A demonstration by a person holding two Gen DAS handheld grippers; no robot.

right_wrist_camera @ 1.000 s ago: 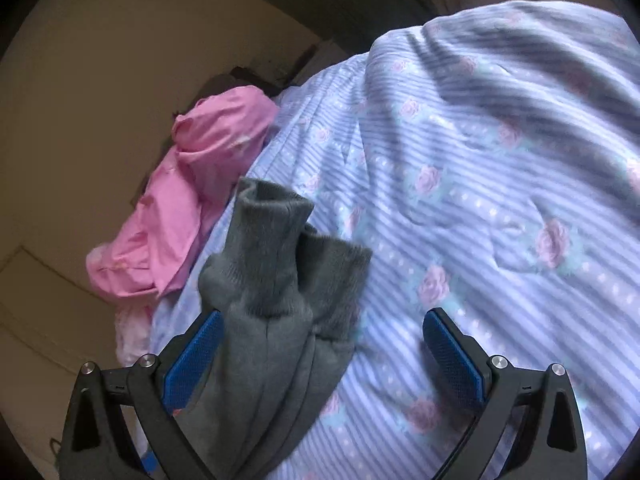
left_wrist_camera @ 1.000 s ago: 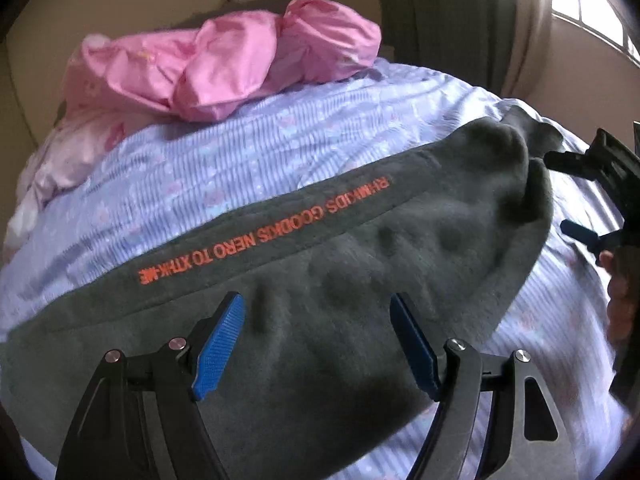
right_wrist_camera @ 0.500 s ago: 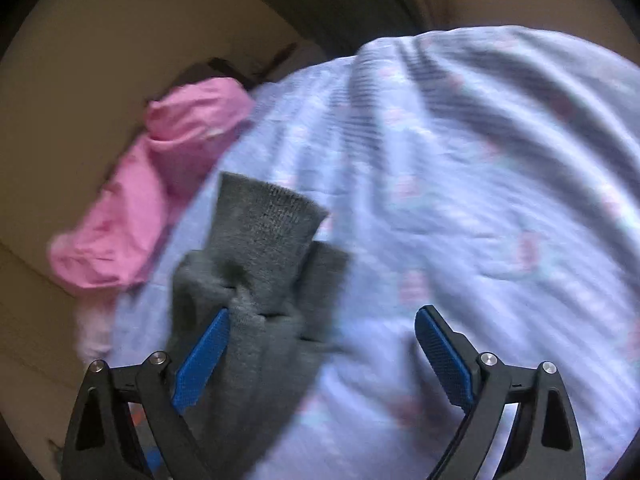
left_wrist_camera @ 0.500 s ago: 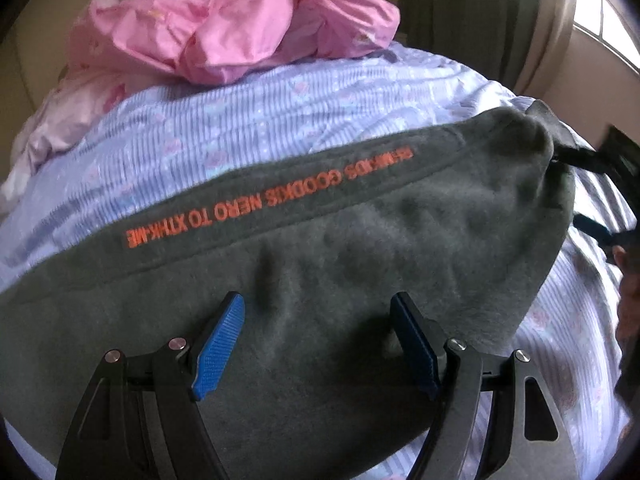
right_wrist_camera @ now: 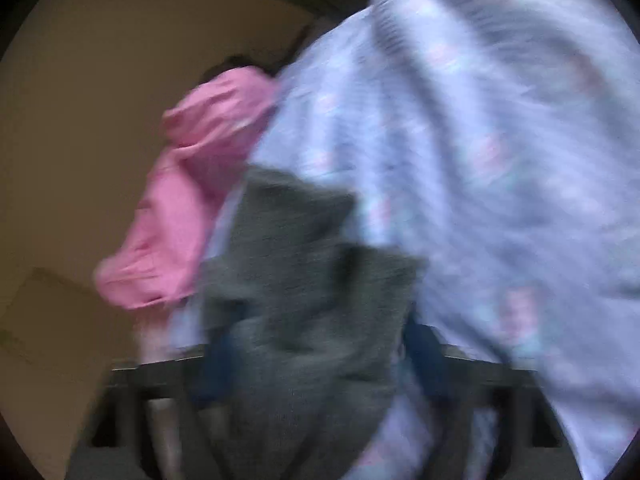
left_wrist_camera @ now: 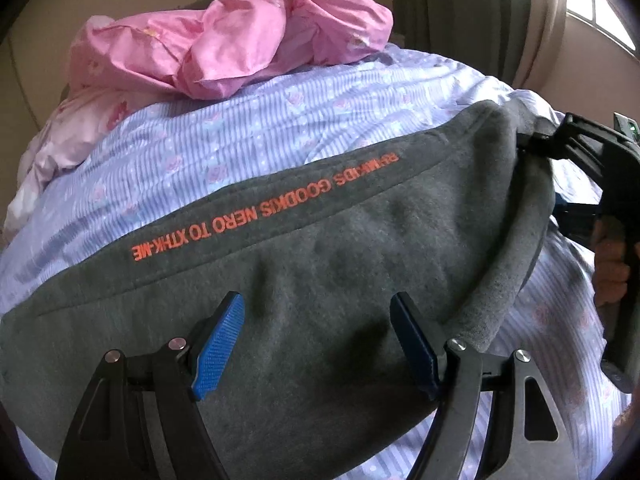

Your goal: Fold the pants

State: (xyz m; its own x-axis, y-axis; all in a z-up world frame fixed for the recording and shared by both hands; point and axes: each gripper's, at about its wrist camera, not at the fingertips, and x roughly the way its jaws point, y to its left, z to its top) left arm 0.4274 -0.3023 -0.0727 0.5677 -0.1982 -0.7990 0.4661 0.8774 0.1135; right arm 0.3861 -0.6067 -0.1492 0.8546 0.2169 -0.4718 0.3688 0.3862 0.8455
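Dark grey pants [left_wrist_camera: 340,264] with orange lettering lie across the bed, legs together. My left gripper [left_wrist_camera: 316,344] is open, its blue pads [left_wrist_camera: 218,344] hovering over the grey fabric near one end. In the blurred right wrist view the ribbed cuffs of the pants [right_wrist_camera: 308,280] sit between the pads of my right gripper [right_wrist_camera: 320,360], whose jaws have narrowed around the cloth; blur hides whether they pinch it. The right gripper also shows in the left wrist view [left_wrist_camera: 536,172] at the cuff end.
The bed has a lilac striped floral sheet [left_wrist_camera: 280,128]. A crumpled pink quilt [left_wrist_camera: 224,48] lies at the far end, also in the right wrist view [right_wrist_camera: 188,200]. A curtain and window [left_wrist_camera: 600,8] are at the right.
The right gripper has moved onto the cuffs and its jaws have closed in around them. The left gripper has moved closer over the pants and stays open.
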